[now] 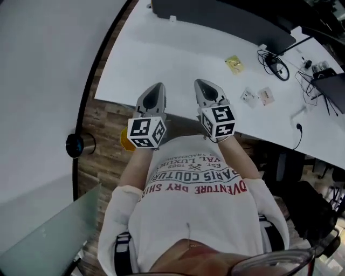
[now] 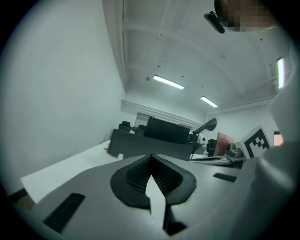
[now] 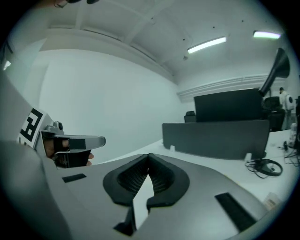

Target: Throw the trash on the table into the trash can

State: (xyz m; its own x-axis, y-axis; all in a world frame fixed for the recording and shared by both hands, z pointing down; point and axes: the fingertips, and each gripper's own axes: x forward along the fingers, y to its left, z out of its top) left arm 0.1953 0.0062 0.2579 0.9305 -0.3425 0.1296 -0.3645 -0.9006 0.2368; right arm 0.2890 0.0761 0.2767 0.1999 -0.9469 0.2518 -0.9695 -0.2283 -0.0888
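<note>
A crumpled yellow wrapper (image 1: 234,64) and two small packets (image 1: 248,97) (image 1: 266,95) lie on the white table (image 1: 161,59), to the right of both grippers. My left gripper (image 1: 158,88) and right gripper (image 1: 200,84) are held side by side in front of the person's chest, tips over the table's near edge. In the left gripper view the left gripper (image 2: 151,157) has its ribbed pads together with nothing between them. In the right gripper view the right gripper (image 3: 149,156) is likewise shut and empty. No trash can is clearly in view.
A dark divider (image 1: 215,16) stands at the table's far side. Headphones and cables (image 1: 277,69) and a laptop (image 1: 331,89) are at the right. A yellow thing (image 1: 125,139) shows on the wooden floor under the left gripper. A curved white wall (image 1: 43,81) is at the left, a black office chair (image 1: 312,207) at the right.
</note>
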